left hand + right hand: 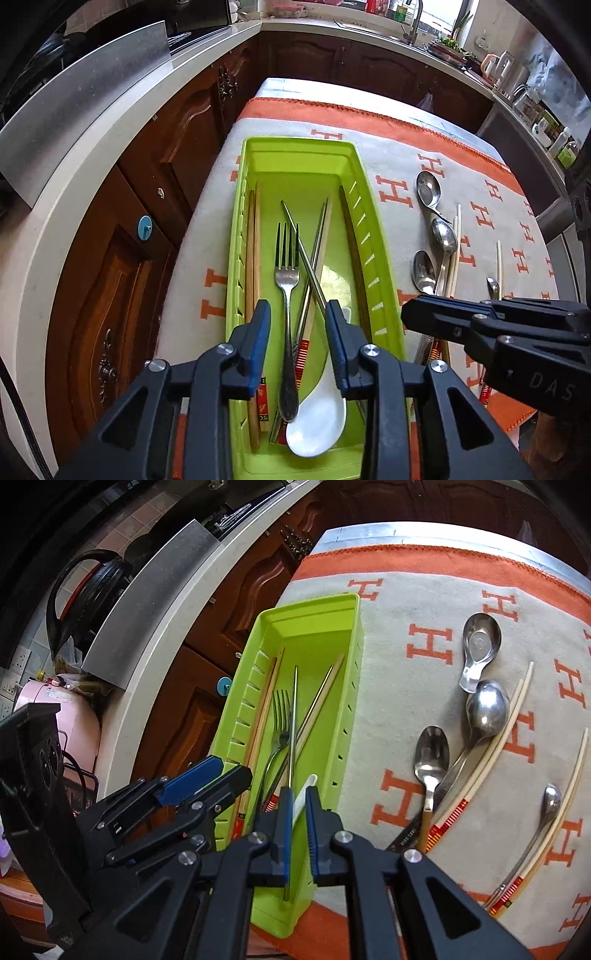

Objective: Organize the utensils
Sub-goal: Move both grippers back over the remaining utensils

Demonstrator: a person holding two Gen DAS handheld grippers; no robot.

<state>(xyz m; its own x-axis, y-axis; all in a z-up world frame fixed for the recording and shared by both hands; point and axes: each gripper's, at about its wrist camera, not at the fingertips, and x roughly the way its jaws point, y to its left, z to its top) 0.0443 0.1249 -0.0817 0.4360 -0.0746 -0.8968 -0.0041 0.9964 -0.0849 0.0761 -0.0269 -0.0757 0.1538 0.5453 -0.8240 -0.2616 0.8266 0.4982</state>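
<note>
Your left gripper (297, 325) is hanging spread over the green tray (373, 236); your right gripper (298, 812) is hovering at the tray's near end, fingers slightly parted, gripping nothing.

You are looking down on a fork (287, 295), a white spoon (317, 413) and crossed chopsticks (314, 251) lying inside the tray. Metal spoons (484, 705) and pale chopsticks (498, 738) are lying on the H-patterned cloth (402, 709) on the counter, right of the tray.

Both wrist cams close above tabletop (332, 122), angled down, facing forward; shared: green tray (384, 280) (347, 709), loose spoons right.
</note>
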